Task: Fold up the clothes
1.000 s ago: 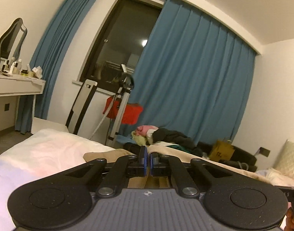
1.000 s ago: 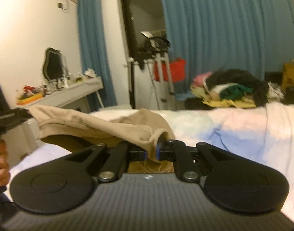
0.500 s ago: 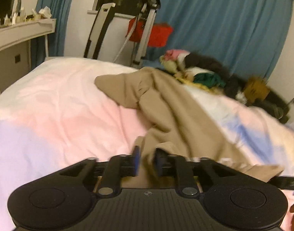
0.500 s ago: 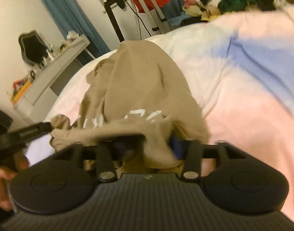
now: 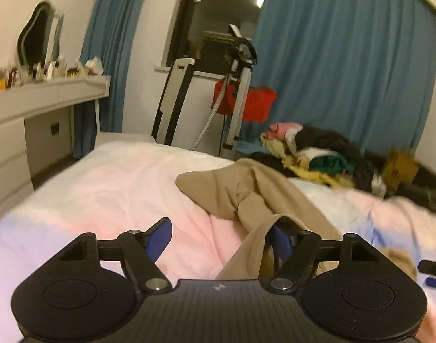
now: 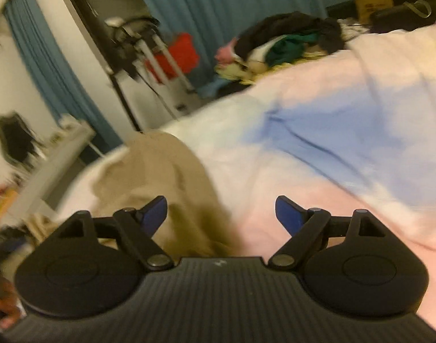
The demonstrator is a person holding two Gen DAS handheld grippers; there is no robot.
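Note:
A tan garment (image 5: 255,197) lies rumpled on the bed's pastel pink, white and blue cover (image 5: 126,188). My left gripper (image 5: 222,237) is open; a fold of the garment drapes over its right finger (image 5: 279,240). My right gripper (image 6: 219,214) is open just above the cover, with the same garment (image 6: 163,177) lying under and beyond its left finger (image 6: 153,214). The other gripper's tip shows at the left wrist view's right edge (image 5: 433,267).
A heap of mixed clothes (image 5: 312,154) lies beyond the bed's far edge, also in the right wrist view (image 6: 283,43). A white dressing table with a mirror (image 5: 43,97) stands left. A garment steamer stand (image 5: 238,94) stands before the blue curtains.
Both grippers have opened and let go of the tan garment, which has dropped onto the bed. The cameras have tilted back up from the bed.

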